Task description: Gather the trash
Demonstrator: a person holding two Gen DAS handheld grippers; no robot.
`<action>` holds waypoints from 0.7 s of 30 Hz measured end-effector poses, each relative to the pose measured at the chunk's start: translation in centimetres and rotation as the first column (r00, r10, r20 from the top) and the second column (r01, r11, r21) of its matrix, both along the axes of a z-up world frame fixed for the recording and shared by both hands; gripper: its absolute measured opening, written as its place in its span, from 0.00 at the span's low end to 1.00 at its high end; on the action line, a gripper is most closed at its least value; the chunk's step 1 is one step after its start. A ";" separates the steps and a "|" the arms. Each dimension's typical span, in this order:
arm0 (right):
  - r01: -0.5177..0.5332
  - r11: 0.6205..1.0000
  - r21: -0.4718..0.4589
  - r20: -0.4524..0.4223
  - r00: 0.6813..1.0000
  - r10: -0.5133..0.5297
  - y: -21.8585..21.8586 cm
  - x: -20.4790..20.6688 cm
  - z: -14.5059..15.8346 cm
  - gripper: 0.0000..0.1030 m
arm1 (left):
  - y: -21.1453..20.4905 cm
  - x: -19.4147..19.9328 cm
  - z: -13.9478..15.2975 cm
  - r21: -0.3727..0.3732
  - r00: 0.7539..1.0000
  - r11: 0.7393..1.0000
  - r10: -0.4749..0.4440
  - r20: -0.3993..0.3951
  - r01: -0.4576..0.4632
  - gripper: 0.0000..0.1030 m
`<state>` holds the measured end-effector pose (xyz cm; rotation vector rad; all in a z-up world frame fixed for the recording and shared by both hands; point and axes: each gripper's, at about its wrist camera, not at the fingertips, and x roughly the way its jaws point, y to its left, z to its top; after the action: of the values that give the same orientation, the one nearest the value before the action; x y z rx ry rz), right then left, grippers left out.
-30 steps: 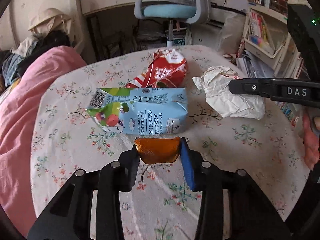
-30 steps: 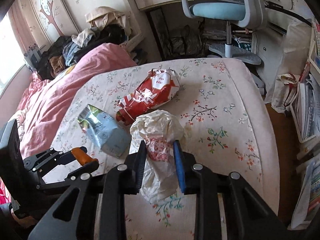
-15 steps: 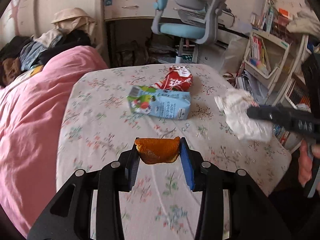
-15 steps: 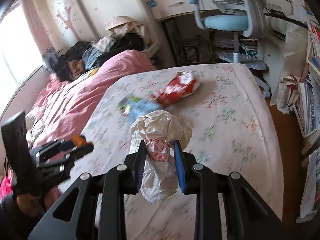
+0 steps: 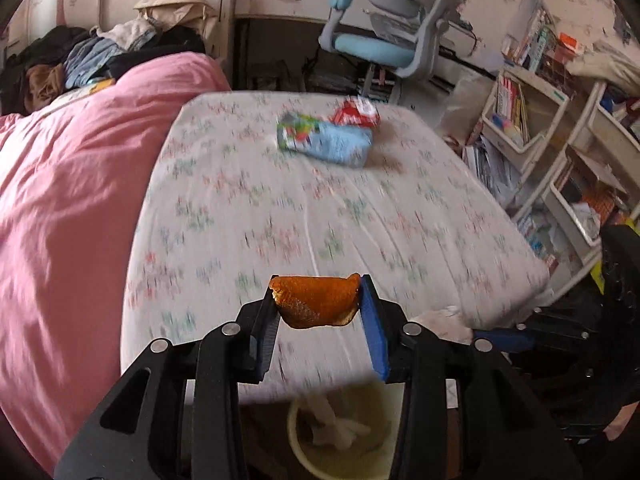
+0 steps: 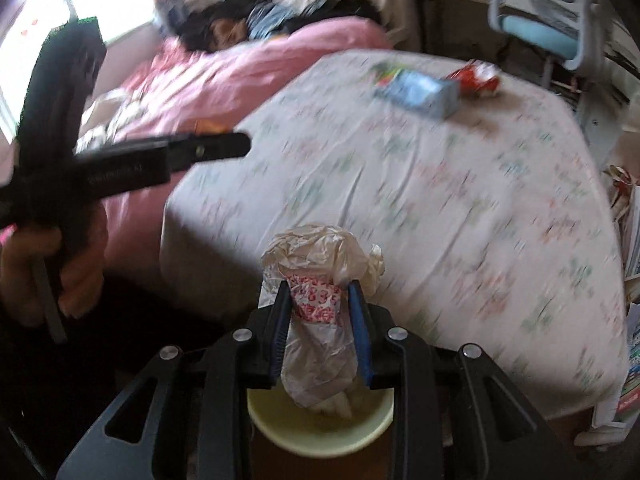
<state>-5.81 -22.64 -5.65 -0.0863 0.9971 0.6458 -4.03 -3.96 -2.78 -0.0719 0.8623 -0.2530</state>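
Two hand-held grippers each carry a piece of trash. At the lower centre of the left wrist view, the left hand-held gripper (image 5: 318, 306) is clamped on an orange peel (image 5: 314, 300), pinched between its blue pads. Below it, at the bottom edge, stands a pale yellow bin (image 5: 344, 440) with white scraps inside. In the right wrist view, the right hand-held gripper (image 6: 318, 316) grips a crumpled white plastic bag (image 6: 318, 300) with red print; the bag's lower end hangs over the bin (image 6: 320, 426) directly beneath.

Further out lies a bed with a floral sheet (image 5: 320, 208). In the upper centre of the left view a blue milk carton (image 5: 324, 142) lies on it, with a red snack wrapper (image 5: 358, 112) touching its far side. A pink duvet (image 5: 68, 184) fills the left of the frame, with piled clothes (image 5: 100, 56) behind. A blue and grey desk chair (image 5: 396, 36) stands at the upper centre, and white shelves of books (image 5: 532, 120) run along the right
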 end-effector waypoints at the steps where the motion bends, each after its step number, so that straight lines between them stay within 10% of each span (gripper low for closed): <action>1: -0.012 1.000 -0.015 -0.008 1.000 0.012 0.3 -0.5 -0.3 0.32 | -0.2 -0.8 -0.4 -0.001 1.000 1.000 -0.005 -0.015 0.005 0.36; 10: 0.170 0.985 0.028 0.049 0.984 -0.171 -2.2 -0.5 0.6 0.60 | -1.5 -4.4 -3.4 0.054 0.984 0.996 -0.066 -0.166 0.076 0.40; 21: 0.363 0.911 0.196 0.314 0.857 -0.409 -6.9 3.3 7.7 0.85 | 0.7 -3.2 0.9 0.039 0.993 0.994 0.096 0.065 -0.098 0.78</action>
<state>-2.53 -29.51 2.06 0.1124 0.5983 0.3053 -7.19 -3.22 -1.84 -0.0657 0.7987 -0.1452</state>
